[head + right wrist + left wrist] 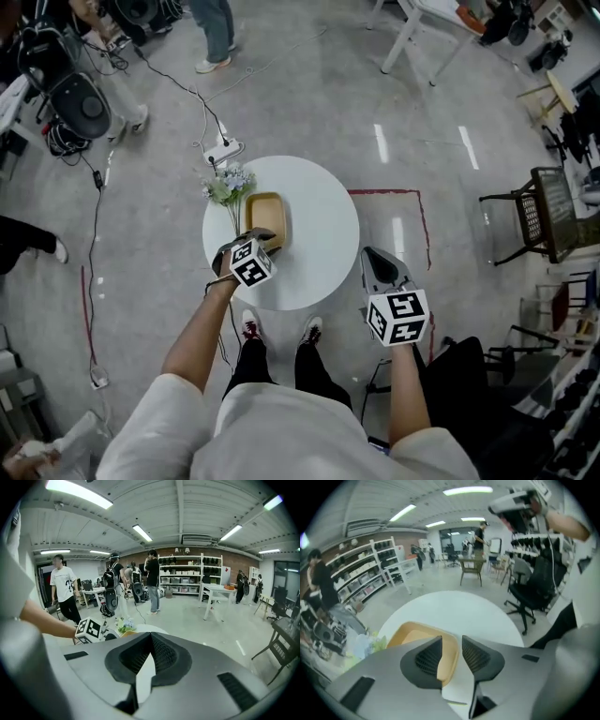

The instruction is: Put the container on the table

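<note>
Release step: shallow tan rectangular plastic container (265,217) rests on the round white desk (323,234), left of its centre; left tongs (452,641) parted astride the rim, not pressing; right tongs (151,637) clenched, empty, beyond the desk's right edge; next, probably, lift the left tongs clear without snagging.

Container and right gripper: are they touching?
Apart. Head view shows the right gripper beside the table, with bare tabletop between it and the container.

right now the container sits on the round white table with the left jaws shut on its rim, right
No: the left gripper view shows the left gripper with jaws apart, astride the rim. The container does sit on the round white table.
</note>
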`<action>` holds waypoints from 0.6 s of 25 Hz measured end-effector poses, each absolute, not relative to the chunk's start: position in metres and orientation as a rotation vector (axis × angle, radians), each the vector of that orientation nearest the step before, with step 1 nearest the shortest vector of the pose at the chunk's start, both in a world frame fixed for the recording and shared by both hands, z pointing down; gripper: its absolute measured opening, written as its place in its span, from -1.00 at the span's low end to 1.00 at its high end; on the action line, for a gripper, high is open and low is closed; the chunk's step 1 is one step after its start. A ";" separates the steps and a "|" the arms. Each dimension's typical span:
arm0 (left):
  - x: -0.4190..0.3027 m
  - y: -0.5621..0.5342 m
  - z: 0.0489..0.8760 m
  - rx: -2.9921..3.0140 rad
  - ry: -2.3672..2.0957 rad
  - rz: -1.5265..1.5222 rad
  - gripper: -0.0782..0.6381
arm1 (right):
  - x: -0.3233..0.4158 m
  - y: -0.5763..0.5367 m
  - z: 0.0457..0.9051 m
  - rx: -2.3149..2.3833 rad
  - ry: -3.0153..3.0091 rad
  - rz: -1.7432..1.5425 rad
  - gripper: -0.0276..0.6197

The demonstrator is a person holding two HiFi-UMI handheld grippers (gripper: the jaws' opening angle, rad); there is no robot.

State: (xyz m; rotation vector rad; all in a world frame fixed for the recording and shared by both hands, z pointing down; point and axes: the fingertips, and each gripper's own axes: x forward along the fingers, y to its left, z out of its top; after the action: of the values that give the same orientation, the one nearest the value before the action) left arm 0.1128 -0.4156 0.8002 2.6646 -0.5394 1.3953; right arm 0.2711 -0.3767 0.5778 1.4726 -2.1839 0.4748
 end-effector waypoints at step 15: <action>-0.011 -0.451 0.454 2.807 -1.360 0.524 -0.71 | 0.194 -0.435 0.374 1.446 -2.432 0.009 -0.87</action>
State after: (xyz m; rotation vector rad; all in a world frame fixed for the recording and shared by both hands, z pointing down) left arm -0.0113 -0.4510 0.4543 2.8068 -1.3596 0.5244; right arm 0.1936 -0.4349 0.3741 1.4460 -2.4317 0.0095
